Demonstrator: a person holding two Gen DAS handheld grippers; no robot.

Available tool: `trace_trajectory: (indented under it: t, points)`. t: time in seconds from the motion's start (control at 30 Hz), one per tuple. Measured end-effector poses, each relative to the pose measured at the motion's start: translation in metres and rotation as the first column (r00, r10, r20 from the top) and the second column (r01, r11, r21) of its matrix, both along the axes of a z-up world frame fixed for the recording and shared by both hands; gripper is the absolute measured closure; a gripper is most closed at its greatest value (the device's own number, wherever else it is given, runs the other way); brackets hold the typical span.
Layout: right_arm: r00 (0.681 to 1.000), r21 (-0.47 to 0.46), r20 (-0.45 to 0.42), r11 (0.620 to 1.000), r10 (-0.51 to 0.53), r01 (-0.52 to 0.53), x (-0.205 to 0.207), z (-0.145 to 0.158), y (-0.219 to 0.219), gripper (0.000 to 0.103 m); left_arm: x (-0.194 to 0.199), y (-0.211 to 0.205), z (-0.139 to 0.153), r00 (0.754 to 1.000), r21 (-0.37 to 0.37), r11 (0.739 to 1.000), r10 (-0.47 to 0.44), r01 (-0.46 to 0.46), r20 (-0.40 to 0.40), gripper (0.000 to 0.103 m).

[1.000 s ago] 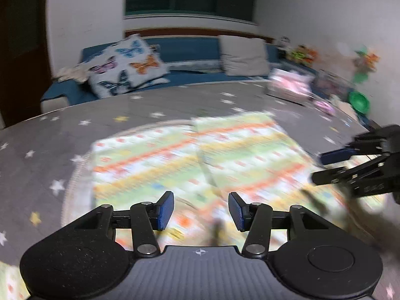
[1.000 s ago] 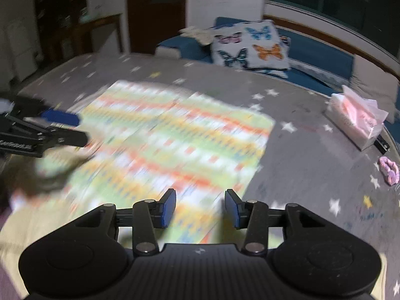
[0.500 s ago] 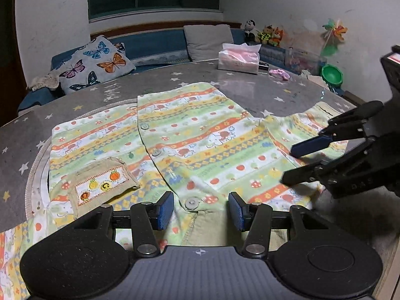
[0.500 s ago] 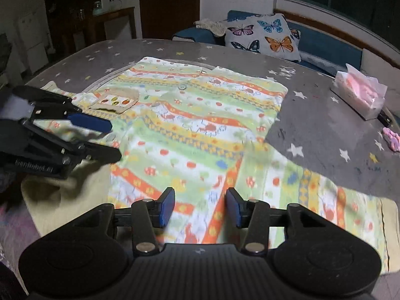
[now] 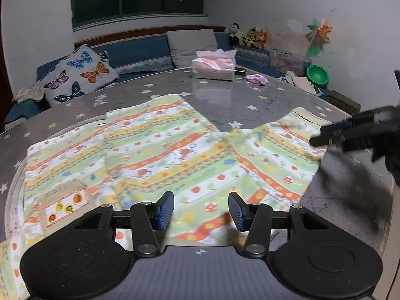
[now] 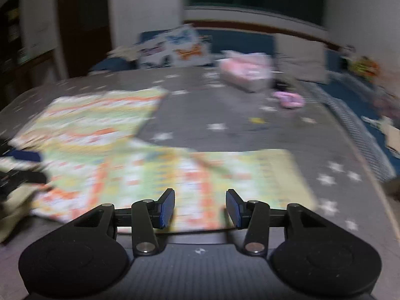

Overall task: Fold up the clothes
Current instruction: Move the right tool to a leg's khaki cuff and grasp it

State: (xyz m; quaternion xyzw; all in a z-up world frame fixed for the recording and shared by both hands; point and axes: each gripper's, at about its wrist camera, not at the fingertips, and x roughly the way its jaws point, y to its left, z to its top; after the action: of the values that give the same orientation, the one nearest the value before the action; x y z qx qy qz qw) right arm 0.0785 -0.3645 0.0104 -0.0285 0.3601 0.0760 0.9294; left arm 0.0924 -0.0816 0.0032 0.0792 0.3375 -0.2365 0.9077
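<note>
A child's striped shirt (image 5: 160, 155) in green, yellow and orange lies spread flat on the grey star-print table (image 5: 225, 100). Its sleeve (image 5: 282, 155) reaches to the right. A beige chest pocket (image 5: 62, 202) shows at the lower left. My left gripper (image 5: 201, 211) is open and empty, just above the shirt's near edge. My right gripper (image 6: 200, 206) is open and empty over the sleeve (image 6: 225, 175), in a blurred view. It also shows at the right edge of the left wrist view (image 5: 355, 132), by the sleeve's cuff.
A pink tissue pack (image 5: 213, 67) and a small pink cloth (image 5: 256, 78) lie at the table's far side. A sofa with a butterfly cushion (image 5: 80, 75) stands behind. Toys and a green bowl (image 5: 317, 75) sit at the right. The table edge runs along the right.
Both grippers have swung to the right along the shirt. The right gripper now faces the sleeve and moves fast, so its view is blurred. Both stay open.
</note>
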Motion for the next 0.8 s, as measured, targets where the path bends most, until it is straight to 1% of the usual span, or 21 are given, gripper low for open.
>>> trace_trajectory:
  t: [0.1,0.23,0.33,0.43,0.53,0.63,0.8]
  points:
    - [0.996,-0.015,0.021,0.996,-0.089,0.089,0.005,-0.004,-0.025,0.057,-0.002,-0.006,-0.002,1.0,0.006,1.0,-0.013,0.013,-0.004,0.051]
    - [0.979,-0.027,0.043,0.979,-0.199,0.201,0.012,-0.01,-0.056,0.057,-0.003,-0.01,-0.004,1.0,0.013,1.0,-0.019,0.019,-0.011,0.051]
    - [0.97,-0.014,0.031,0.97,-0.242,0.243,0.017,-0.017,-0.069,0.057,-0.002,-0.012,-0.005,1.0,0.02,1.0,-0.02,0.02,-0.016,0.051]
    - [0.965,0.008,0.015,0.965,-0.261,0.261,0.017,-0.022,-0.076,0.057,-0.002,-0.015,-0.004,1.0,0.02,0.999,-0.025,0.025,-0.014,0.051]
    - [0.965,0.008,0.022,0.965,-0.262,0.262,0.014,-0.024,-0.075,0.057,0.0,-0.018,-0.005,0.999,0.024,0.999,-0.027,0.027,-0.018,0.051]
    - [0.963,0.007,0.024,0.963,-0.268,0.268,0.012,-0.024,-0.075,0.061,0.001,-0.021,-0.006,0.999,0.028,0.999,-0.031,0.031,-0.021,0.051]
    - [0.957,0.022,0.021,0.957,-0.288,0.288,0.015,-0.026,-0.076,0.061,0.0,-0.024,-0.007,0.999,0.033,0.999,-0.037,0.037,-0.022,0.051]
